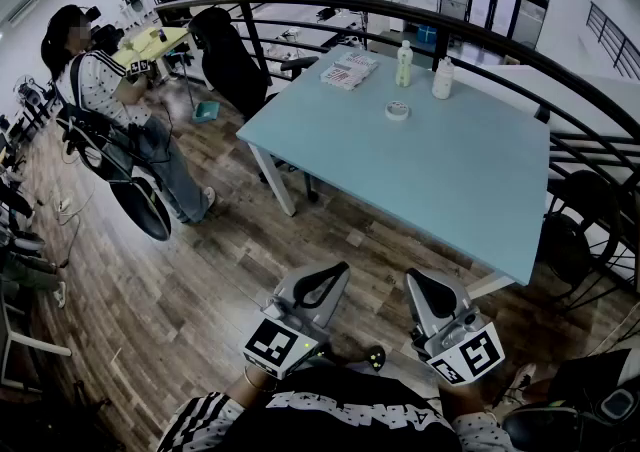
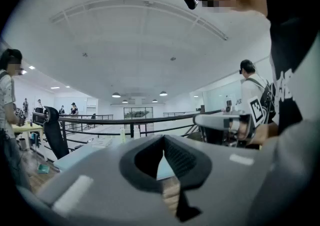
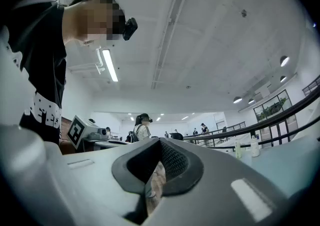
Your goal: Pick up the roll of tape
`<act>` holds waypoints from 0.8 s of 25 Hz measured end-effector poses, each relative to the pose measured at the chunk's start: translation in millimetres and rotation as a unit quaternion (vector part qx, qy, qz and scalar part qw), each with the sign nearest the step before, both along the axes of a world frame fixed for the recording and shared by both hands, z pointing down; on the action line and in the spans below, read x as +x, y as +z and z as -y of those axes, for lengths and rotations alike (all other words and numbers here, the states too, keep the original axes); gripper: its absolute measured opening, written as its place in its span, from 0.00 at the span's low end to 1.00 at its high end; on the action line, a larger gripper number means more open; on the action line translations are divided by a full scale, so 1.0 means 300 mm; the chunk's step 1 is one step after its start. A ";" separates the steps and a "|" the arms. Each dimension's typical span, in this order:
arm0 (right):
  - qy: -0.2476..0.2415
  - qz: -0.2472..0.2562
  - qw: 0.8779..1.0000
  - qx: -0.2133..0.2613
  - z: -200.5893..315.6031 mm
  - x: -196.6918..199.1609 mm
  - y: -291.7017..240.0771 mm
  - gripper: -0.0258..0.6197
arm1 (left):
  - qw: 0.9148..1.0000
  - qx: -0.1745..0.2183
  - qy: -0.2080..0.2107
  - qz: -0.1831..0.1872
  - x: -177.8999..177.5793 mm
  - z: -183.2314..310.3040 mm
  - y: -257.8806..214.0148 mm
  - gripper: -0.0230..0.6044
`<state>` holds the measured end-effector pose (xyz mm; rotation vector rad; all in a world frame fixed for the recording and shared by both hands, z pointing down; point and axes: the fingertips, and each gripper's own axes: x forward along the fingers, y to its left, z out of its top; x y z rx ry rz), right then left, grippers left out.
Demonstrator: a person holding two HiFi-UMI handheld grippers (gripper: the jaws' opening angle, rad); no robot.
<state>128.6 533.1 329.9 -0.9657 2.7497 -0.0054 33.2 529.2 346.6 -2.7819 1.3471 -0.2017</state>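
Observation:
The roll of tape (image 1: 397, 111) lies flat on the light blue table (image 1: 440, 180), towards its far side. Both grippers hang low near my body, well short of the table's near edge. My left gripper (image 1: 340, 268) has its jaws together with nothing between them. My right gripper (image 1: 413, 278) is beside it, also shut and empty. In the left gripper view the left gripper (image 2: 163, 137) points about level across the table, and the right gripper (image 2: 225, 120) shows at the right. In the right gripper view the right gripper (image 3: 160, 141) tilts slightly upward. I cannot make out the tape in either gripper view.
Two bottles (image 1: 404, 64) (image 1: 443, 79) and a flat packet (image 1: 348, 70) stand behind the tape. A black railing (image 1: 420, 20) curves round the table. A black office chair (image 1: 232, 62) is at the table's left. A person (image 1: 120, 105) stands left on the wooden floor.

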 end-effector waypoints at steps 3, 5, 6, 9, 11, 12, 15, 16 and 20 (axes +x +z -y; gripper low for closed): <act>-0.004 0.002 1.000 -0.002 -0.001 0.021 0.004 0.03 | 1.000 -0.001 -0.004 -0.001 0.024 -0.001 -0.001 0.04; -0.004 0.003 1.000 -0.002 -0.004 0.040 0.002 0.03 | 1.000 0.000 -0.006 -0.003 0.039 -0.004 -0.004 0.04; -0.004 0.005 1.000 -0.002 -0.006 0.050 0.000 0.03 | 1.000 0.000 -0.007 -0.005 0.046 -0.005 -0.007 0.04; -0.017 0.018 1.000 -0.007 -0.009 0.076 -0.001 0.04 | 1.000 -0.002 -0.015 -0.012 0.069 -0.007 -0.013 0.04; -0.026 0.026 0.999 -0.009 -0.010 0.093 -0.001 0.04 | 1.000 -0.007 -0.020 -0.019 0.089 -0.004 -0.016 0.04; -0.028 0.026 0.999 -0.008 -0.010 0.102 0.001 0.04 | 1.000 -0.006 -0.020 -0.018 0.099 -0.003 -0.015 0.04; -0.037 0.026 0.999 -0.002 -0.019 0.120 0.004 0.04 | 1.000 0.000 -0.020 -0.010 0.124 -0.006 -0.008 0.04; -0.041 0.030 0.999 -0.001 -0.025 0.125 0.003 0.04 | 1.000 0.002 -0.021 -0.007 0.129 -0.011 -0.006 0.04; -0.039 0.033 0.999 0.000 -0.039 0.154 0.001 0.04 | 1.000 0.002 -0.021 -0.007 0.157 -0.034 -0.013 0.04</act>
